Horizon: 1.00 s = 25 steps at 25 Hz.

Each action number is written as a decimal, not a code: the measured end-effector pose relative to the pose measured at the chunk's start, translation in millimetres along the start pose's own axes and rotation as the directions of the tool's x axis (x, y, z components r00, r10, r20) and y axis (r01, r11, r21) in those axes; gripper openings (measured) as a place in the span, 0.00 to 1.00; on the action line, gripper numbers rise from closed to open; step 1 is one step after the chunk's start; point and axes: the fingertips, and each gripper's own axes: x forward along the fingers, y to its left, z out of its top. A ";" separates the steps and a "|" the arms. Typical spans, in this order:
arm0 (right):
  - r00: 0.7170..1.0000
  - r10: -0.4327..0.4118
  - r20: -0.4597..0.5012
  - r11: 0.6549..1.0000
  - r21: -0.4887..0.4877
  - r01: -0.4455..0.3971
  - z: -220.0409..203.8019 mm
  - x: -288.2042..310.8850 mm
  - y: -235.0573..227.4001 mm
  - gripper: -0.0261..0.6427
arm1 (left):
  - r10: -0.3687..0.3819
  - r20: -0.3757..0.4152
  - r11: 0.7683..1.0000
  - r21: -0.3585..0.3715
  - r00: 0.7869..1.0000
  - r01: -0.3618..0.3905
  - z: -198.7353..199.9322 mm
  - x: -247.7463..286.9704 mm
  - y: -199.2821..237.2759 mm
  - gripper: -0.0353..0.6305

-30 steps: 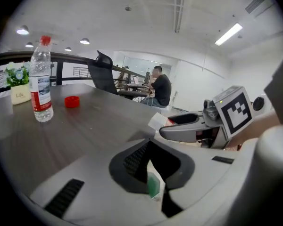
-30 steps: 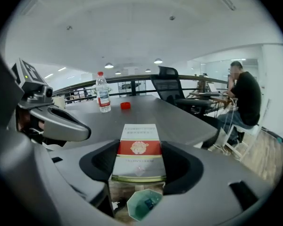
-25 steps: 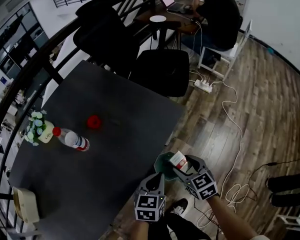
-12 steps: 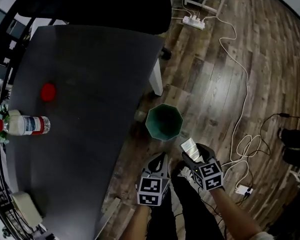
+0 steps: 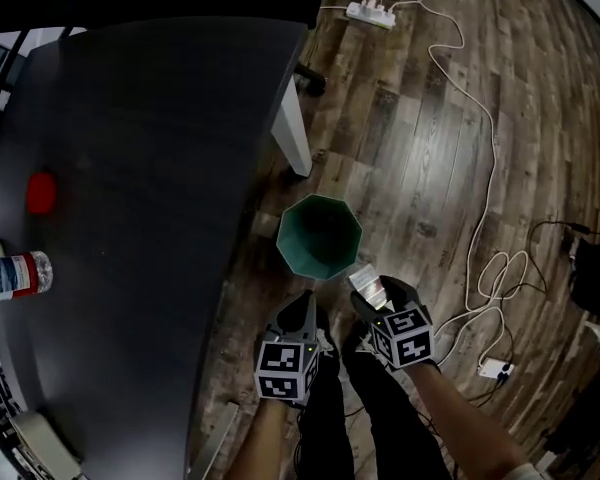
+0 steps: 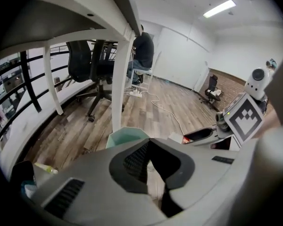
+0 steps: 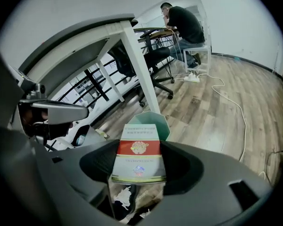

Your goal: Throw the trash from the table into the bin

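R gripper (image 5: 375, 296) pinches a small red-and-white carton (image 5: 366, 285) betw. its pads, jaws held apart by the carton's width. Carton sits just off the near-right rim of the green bin (image 5: 283, 240), not over its mouth. L gripper (image 5: 302, 310), just left of R, has jaws pressed together, nothing in them. Bin stands on wood floor (image 5: 430, 118), near white table leg (image 5: 292, 138). Dark table (image 5: 150, 148) at left carries a red item (image 5: 41, 192) and a bottle (image 5: 12, 275) lying on its side at left edge. White cable (image 5: 477, 158) runs across floor at right.
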 end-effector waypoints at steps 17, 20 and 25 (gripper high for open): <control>0.999 0.016 0.038 0.999 0.049 -0.018 -9.6 127.2 -7.1 0.48 | 0.042 -0.035 0.999 0.033 0.998 -0.041 -83.7 106.7 65.2 0.09; 0.999 -0.006 0.054 0.997 0.073 0.002 -1.2 139.2 -10.2 0.48 | 0.045 -0.042 0.998 0.044 0.998 -0.043 -82.3 104.2 76.9 0.09; 0.999 -0.016 0.047 0.999 0.051 0.013 2.6 159.9 -9.2 0.48 | 0.024 -0.052 0.999 0.044 0.998 -0.022 -79.5 114.0 82.3 0.09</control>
